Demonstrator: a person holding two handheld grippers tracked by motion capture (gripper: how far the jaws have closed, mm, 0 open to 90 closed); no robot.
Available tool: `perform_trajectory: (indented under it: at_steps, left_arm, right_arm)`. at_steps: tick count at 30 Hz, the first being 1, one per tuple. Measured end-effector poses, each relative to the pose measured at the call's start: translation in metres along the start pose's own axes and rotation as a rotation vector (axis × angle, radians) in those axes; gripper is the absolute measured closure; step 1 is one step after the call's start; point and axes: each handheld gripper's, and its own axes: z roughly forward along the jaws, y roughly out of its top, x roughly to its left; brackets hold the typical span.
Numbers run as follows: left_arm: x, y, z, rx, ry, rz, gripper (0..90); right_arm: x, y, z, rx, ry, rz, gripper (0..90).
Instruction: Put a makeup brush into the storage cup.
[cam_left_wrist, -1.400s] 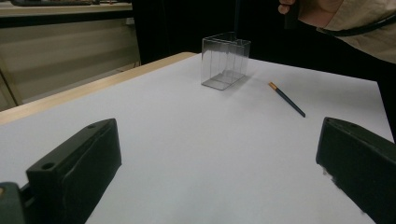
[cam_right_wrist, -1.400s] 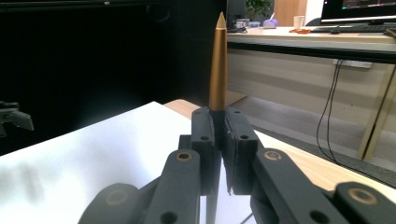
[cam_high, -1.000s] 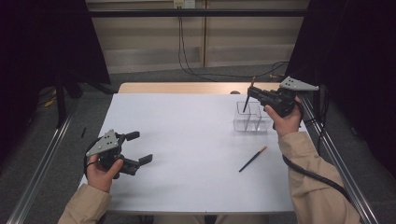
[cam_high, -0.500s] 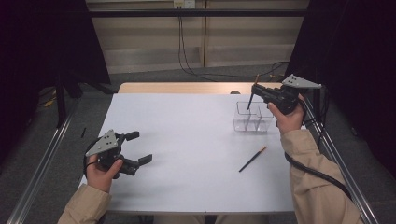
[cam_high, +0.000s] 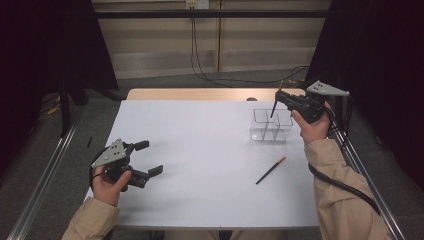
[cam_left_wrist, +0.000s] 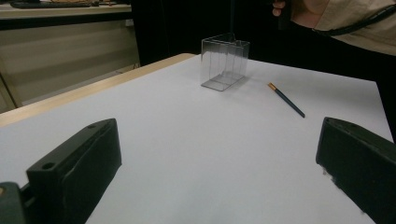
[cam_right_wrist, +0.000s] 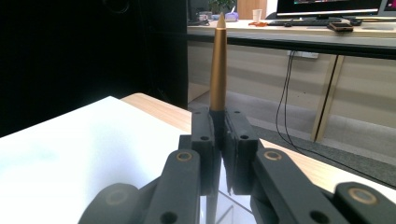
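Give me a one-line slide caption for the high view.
Right tongs hold a pen upright over the clear divided box; a second pen lies on the white table.

White tabletop (cam_high: 200, 150), nearly bare

A clear divided box (cam_high: 271, 126) stands near its far right corner; a dark pencil (cam_high: 270, 170) lies flat nearer, apart.

Gold-capped dark pen (cam_right_wrist: 218, 65), clear box (cam_high: 271, 125), white table (cam_high: 200, 150).

Pale panelled wall (cam_high: 165, 47) behind, black curtains (cam_high: 45, 45) either side, grey floor (cam_high: 45, 165), cables (cam_high: 200, 70) trailing down
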Motion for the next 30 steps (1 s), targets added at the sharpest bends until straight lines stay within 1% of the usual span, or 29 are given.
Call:
perform_trajectory:
  at_steps: [7, 8, 10, 12, 16, 17, 18, 21, 30]
  left_arm:
    - [0.0, 0.0, 0.0, 0.001, 0.002, 0.0, 0.1]
    - [0.0, 0.0, 0.0, -0.003, 0.0, -0.005, 0.0]
    - [0.0, 0.0, 0.0, 0.004, 0.003, 0.003, 0.1]
    - [0.0, 0.0, 0.0, 0.002, -0.002, 0.001, 0.1]
    - [0.0, 0.0, 0.0, 0.003, 0.003, 0.004, 0.1]
    - [0.001, 0.0, 0.0, 0.005, -0.002, 0.004, 0.1]
    - [0.0, 0.0, 0.0, -0.003, 0.002, -0.001, 0.1]
    - [0.001, 0.0, 0.0, -0.001, 0.002, 0.0, 0.1]
    - [0.0, 0.0, 0.0, -0.002, -0.006, 0.001, 0.1]
  right_arm:
    - [-0.004, 0.0, -0.006, 0.01, -0.014, -0.01, 83.3]
    - [-0.005, 0.0, -0.007, 0.011, -0.014, -0.011, 83.3]
    - [-0.006, -0.001, -0.008, 0.015, -0.016, -0.013, 83.3]
    - [-0.007, -0.001, -0.009, 0.012, -0.021, -0.007, 83.3]
    - [-0.01, -0.002, -0.011, 0.017, -0.027, -0.012, 83.3]
    - [-0.01, -0.002, -0.012, 0.019, -0.03, -0.01, 83.3]
    - [-0.01, -0.003, -0.012, 0.019, -0.032, -0.014, 83.3]
    - [-0.012, -0.004, -0.014, 0.022, -0.038, -0.013, 83.3]
    - [-0.015, -0.007, -0.017, 0.032, -0.051, -0.011, 83.3]
